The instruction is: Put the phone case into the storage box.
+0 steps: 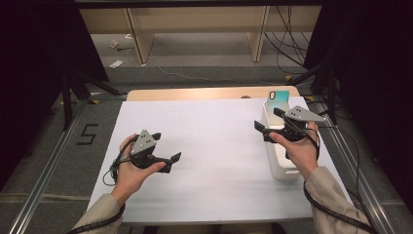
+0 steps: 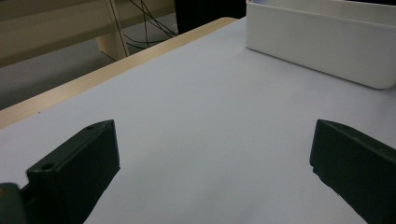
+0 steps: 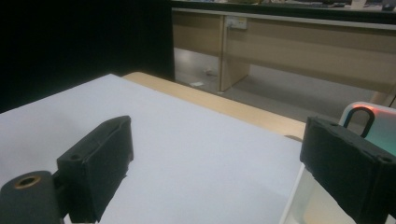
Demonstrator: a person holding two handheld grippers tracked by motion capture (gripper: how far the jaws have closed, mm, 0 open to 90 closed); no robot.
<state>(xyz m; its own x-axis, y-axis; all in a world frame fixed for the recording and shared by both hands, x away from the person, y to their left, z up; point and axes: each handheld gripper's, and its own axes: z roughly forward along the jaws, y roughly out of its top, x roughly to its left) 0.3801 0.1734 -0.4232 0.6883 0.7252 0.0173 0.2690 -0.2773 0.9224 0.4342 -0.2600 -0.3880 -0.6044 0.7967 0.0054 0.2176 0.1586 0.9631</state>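
Observation:
My left gripper (image 1: 167, 146) is held low over the white sheet at the table's left, open, with nothing between its jaws (image 2: 215, 172). My right gripper (image 1: 268, 119) hovers at the right side, beside and partly over a white bin (image 1: 282, 168). It is open too and holds nothing (image 3: 215, 163). A teal phone-like slab (image 1: 278, 100) stands upright at the bin's far end, and its edge shows past my right jaw (image 3: 379, 126). The bin's long white wall (image 2: 322, 46) lies ahead of the left gripper.
A white sheet (image 1: 214, 146) covers most of the wooden table (image 1: 195, 93). Black stands and cables (image 1: 292, 48) sit on the floor beyond the far edge. A wooden bench (image 1: 195, 24) stands farther back.

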